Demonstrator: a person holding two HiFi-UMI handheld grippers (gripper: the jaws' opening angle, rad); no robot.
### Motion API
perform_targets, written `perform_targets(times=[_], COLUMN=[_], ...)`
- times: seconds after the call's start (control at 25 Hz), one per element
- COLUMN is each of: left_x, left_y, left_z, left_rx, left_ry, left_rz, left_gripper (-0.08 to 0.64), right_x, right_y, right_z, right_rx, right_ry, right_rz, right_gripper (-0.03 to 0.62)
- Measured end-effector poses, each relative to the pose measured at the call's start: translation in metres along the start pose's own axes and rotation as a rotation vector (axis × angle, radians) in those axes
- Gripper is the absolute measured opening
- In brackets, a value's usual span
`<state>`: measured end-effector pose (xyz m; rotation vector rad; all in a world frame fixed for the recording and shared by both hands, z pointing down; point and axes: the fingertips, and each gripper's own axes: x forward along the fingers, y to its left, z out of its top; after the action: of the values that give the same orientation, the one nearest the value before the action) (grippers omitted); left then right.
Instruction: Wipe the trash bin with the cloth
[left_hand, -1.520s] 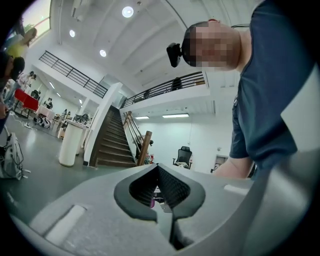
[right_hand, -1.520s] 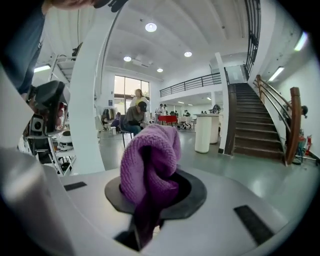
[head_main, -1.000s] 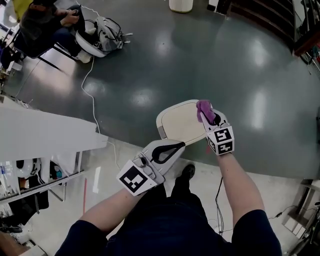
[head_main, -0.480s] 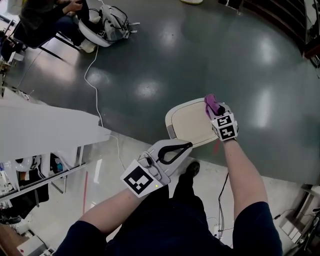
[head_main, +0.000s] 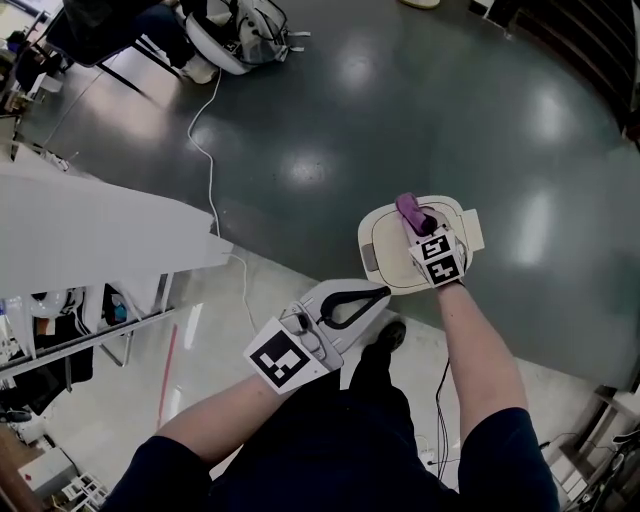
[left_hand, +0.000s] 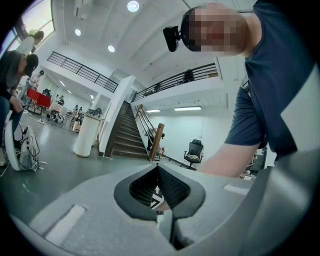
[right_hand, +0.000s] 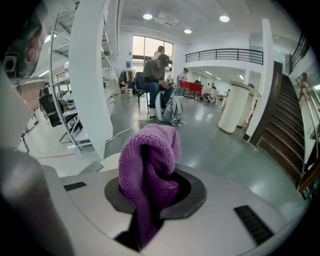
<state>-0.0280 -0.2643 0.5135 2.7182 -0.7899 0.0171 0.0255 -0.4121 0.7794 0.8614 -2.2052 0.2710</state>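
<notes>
Here, right gripper (head_main: 421, 223) clamps cloth (head_main: 407, 207) over bin lid (head_main: 385, 252), left gripper (head_main: 378, 292) closed, cable (head_main: 206, 140) beyond

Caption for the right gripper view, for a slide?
Right gripper shut on a bunched purple cloth.

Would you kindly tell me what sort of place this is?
Probably a large open lab or office hall: a polished grey floor, a staircase up to a railed mezzanine, and an office chair.

Round ceiling lamps (right_hand: 147, 16) give bright, even light and soft glare patches on the glossy floor (head_main: 300, 170). Edges bend strongly; gripper views darken at corners.
</notes>
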Motion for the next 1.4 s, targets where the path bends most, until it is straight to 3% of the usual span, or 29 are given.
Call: perform_targets(times=[0.28, 0.48, 0.72, 1.12, 1.4], left_x=[-0.016, -0.013, 0.010, 0.051, 0.073], left_y=[-0.009, -0.020, -0.043, -0.086, -0.111], left_z=[-0.004, -0.008, -0.017, -0.029, -0.038], left_rx=[0.008, -0.013, -0.020, 0.000, 0.005], left_ry=[0.004, 0.002, 0.017, 0.064, 0.092], left_rz=[0.015, 0.018, -0.007, -0.090, -0.150], left_gripper=[-0.002, -0.002, -0.002, -0.002, -0.002], right_x=[0.011, 0.005, -0.023, -0.087, -0.118], right_y=[0.089, 0.116, 0.062, -0.060, -0.077], right_z=[0.021, 0.012, -0.016, -0.099, -0.154], right_rx=[-0.121, -0.177, -0.105, 0.062, 0.160], right_ry=[-0.024, -0.034, -0.043, 0.015, 0.023], right_rz=[0.127, 0.161, 0.061, -0.155, -0.218], right_gripper=[0.075, 0.075, 0.075, 0.075, 0.075])
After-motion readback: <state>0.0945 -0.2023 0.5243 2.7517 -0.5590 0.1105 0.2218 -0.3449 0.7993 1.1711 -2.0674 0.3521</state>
